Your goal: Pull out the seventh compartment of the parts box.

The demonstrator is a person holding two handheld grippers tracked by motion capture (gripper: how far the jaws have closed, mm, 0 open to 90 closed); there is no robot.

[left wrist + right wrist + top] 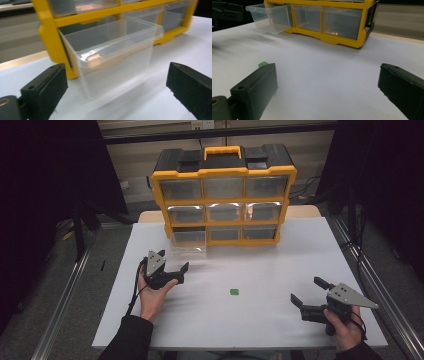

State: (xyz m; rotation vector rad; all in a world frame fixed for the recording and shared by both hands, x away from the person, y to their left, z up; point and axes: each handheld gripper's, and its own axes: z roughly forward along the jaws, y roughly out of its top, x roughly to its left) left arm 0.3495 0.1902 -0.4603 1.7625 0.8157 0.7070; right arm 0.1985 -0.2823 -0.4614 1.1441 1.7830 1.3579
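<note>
A yellow and black organizer (223,200) with several clear drawers stands at the back middle of the white table (280,265). Its bottom-left drawer (188,246) is pulled out; it looks empty in the left gripper view. My left gripper (173,260) is open just in front of that drawer (112,52), apart from it. A small green piece (234,291) lies mid-table. My right gripper (306,290) is open near the front right, to the right of the piece. In the right gripper view the green piece (262,64) peeks from behind one jaw.
The table's front edge (240,346) runs just under both forearms. Metal rails (65,295) flank the table on the floor at either side. The other drawers (338,22) of the organizer are shut. Bare tabletop spreads between the two grippers.
</note>
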